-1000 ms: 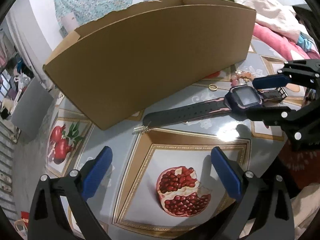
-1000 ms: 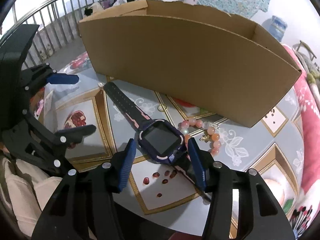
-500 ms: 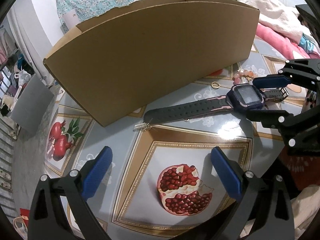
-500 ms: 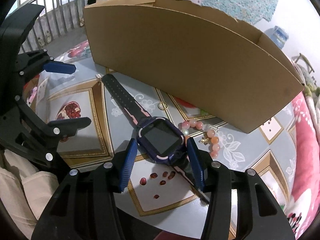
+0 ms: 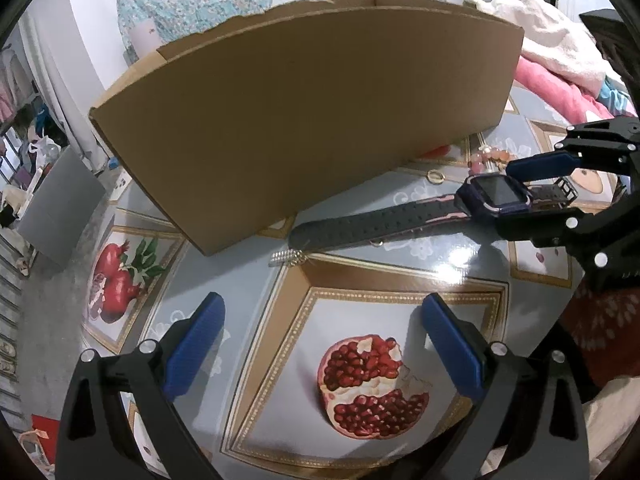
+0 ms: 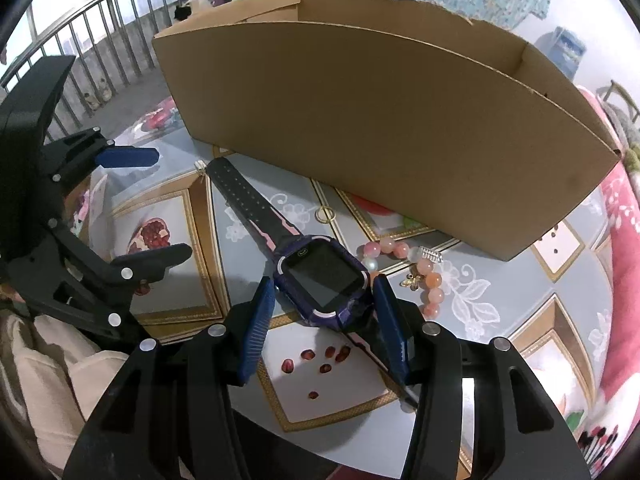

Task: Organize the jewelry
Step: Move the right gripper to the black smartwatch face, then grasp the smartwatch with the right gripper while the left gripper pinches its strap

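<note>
The watch (image 6: 322,276) lies on the worktop (image 6: 520,300) before the box (image 6: 380,120), beside a bead bracelet (image 6: 424,272). The right hand-held gripper (image 6: 324,320) straddles its case, pads about touching. The left hand-held gripper (image 5: 320,344) hangs wide open, empty.

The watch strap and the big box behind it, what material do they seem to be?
Watch strap: probably rubber or silicone, matte black, with rows of punched holes. Box: corrugated cardboard, plain dull brown, with a ragged torn top edge.
</note>
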